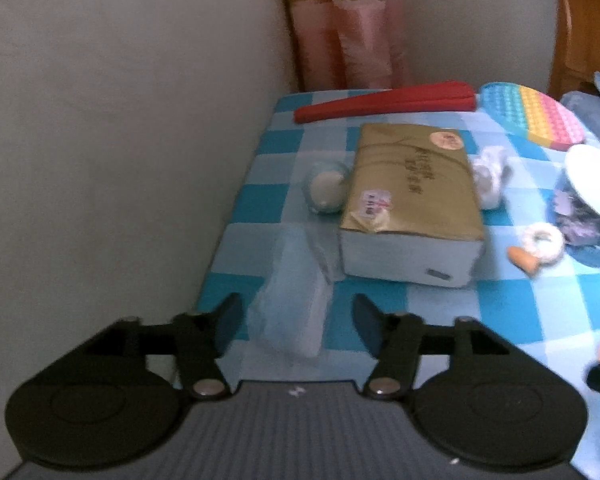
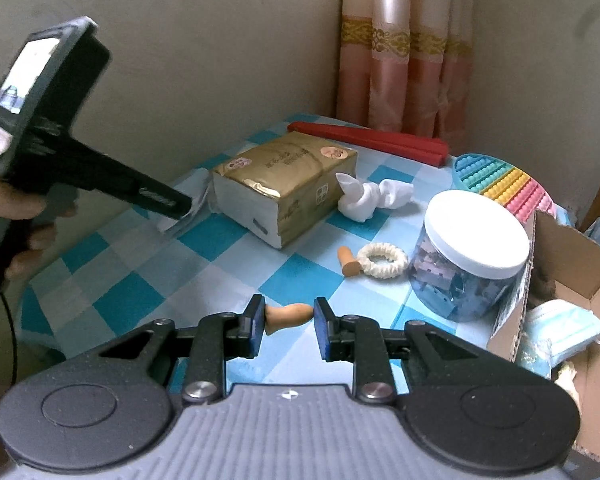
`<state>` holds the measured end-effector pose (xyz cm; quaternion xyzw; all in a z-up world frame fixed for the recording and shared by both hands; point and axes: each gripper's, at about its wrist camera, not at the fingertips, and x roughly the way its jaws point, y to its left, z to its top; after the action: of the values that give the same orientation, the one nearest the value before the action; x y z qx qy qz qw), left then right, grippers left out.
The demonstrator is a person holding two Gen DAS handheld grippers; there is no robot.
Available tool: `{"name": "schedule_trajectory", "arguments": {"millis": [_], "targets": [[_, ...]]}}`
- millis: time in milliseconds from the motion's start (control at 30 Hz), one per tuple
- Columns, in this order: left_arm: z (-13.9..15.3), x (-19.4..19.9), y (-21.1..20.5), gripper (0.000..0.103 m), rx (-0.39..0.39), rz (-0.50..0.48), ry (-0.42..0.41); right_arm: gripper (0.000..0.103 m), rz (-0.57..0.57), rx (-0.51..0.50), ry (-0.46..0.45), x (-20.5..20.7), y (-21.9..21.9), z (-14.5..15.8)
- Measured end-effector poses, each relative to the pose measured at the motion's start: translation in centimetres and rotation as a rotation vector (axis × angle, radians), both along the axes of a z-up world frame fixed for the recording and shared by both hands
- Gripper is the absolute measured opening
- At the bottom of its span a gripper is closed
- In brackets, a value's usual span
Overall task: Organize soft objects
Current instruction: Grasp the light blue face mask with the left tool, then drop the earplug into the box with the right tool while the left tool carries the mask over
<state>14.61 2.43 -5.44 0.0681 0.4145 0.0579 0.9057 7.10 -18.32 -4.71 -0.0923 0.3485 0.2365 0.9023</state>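
The right gripper pinches a tan foam earplug crosswise between its blue pads, low over the blue-and-white checked tablecloth, nearer the camera than the gold-wrapped tissue pack. The left gripper has its fingers spread on either side of a clear plastic packet just before that pack. Right of the pack lie a knotted white cloth, a cream scrunchie touching a second earplug, and a white-lidded clear jar.
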Motion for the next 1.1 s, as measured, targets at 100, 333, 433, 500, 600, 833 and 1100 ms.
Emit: {"name": "schedule_trajectory", "arguments": {"millis": [100, 333, 433, 500, 600, 833, 1100], "targets": [[-0.8, 1.0, 0.0, 0.065, 0.011, -0.001, 0.010, 0.030, -0.003, 0.001, 0.002, -0.1, -0.2, -0.1], [-2.9, 3.2, 0.5, 0.061, 0.045, 0.025, 0.057, 0.030, -0.014, 0.009, 0.014, 0.4, -0.5, -0.4], [-3.1, 3.2, 0.8, 0.038, 0.018, 0.024, 0.073, 0.030, -0.012, 0.008, 0.018, 0.5, -0.4, -0.4], [-3.2, 3.0, 1.0, 0.033, -0.004, 0.023, 0.077, 0.030, -0.011, 0.007, 0.016, 0.5, -0.4, -0.4], [-3.0, 2.4, 0.8, 0.027, 0.000, 0.024, 0.082, 0.030, -0.010, 0.008, 0.015, 0.5, -0.2, -0.4], [-1.3, 0.0, 0.0, 0.025, -0.050, -0.002, 0.080, 0.030, -0.004, -0.003, -0.006, -0.4, -0.3, 0.3], [2.0, -3.3, -2.6, 0.025, -0.097, -0.132, 0.056, 0.030, -0.047, -0.033, -0.053, -1.8, -2.8, 1.9]]}}
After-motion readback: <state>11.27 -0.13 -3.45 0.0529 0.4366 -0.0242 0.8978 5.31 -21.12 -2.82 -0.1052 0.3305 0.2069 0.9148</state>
